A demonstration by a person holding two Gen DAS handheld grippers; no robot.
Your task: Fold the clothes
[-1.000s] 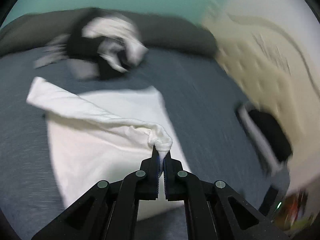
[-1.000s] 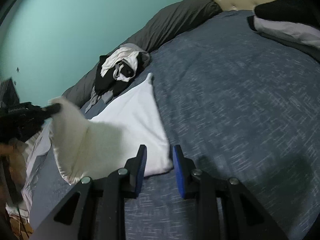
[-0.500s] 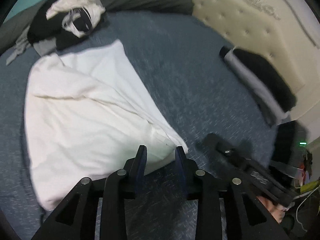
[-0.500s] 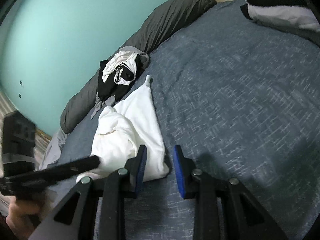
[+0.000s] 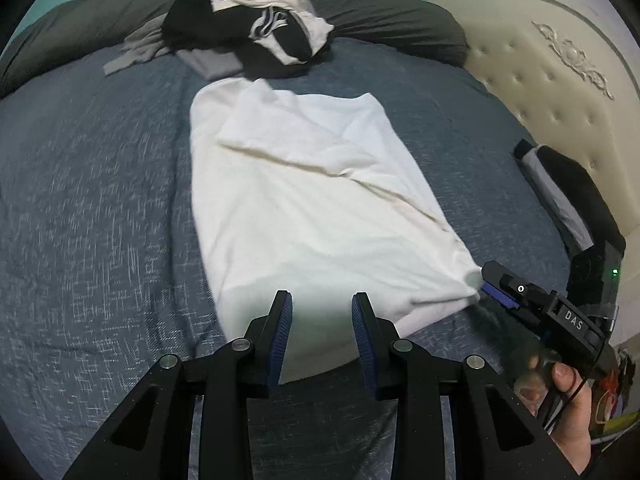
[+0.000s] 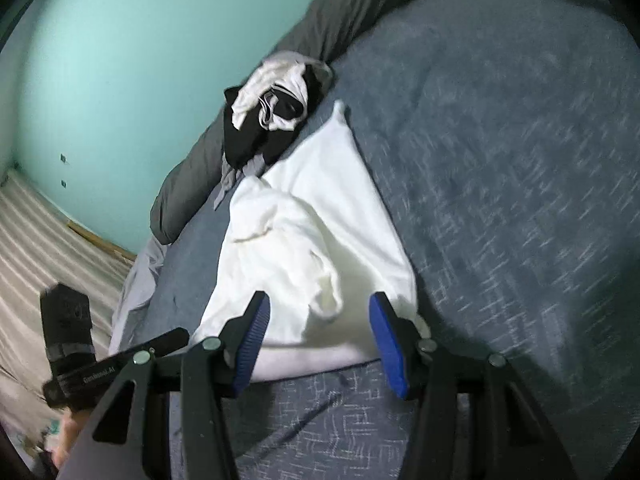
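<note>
Here the left gripper [image 5: 322, 328] hangs over the near edge of the white garment [image 5: 308, 200], which lies spread flat on the blue-grey bedspread [image 5: 92, 208]. Its jaws stand apart and grasp nothing: the near hem of the garment shows in the gap between the blue pads, below them, and neither pad presses on the cloth.

In the left wrist view the right gripper [image 5: 490, 286] sits to the right of the left jaws, its tip at the garment's near right corner. A hand [image 5: 568, 412] holds its body. In the right wrist view the right gripper [image 6: 320, 340] has its jaws opening at this moment. A bunched fold of the white garment [image 6: 316, 248] lies in the wide gap between the pads; the pads are clear of it on both sides, so the fold is released.

Ahead of the left jaws, beyond the far end of the garment, a pile of black and white clothes [image 5: 256, 28] rests against a dark grey bolster [image 5: 384, 12]. To the right of the left jaws, well apart from the garment, a folded black and grey stack [image 5: 568, 192] lies beside the cream tufted headboard [image 5: 552, 60]. To the left of the right jaws the left gripper [image 6: 160, 344] shows as a dark bar before a teal wall [image 6: 120, 60].
</note>
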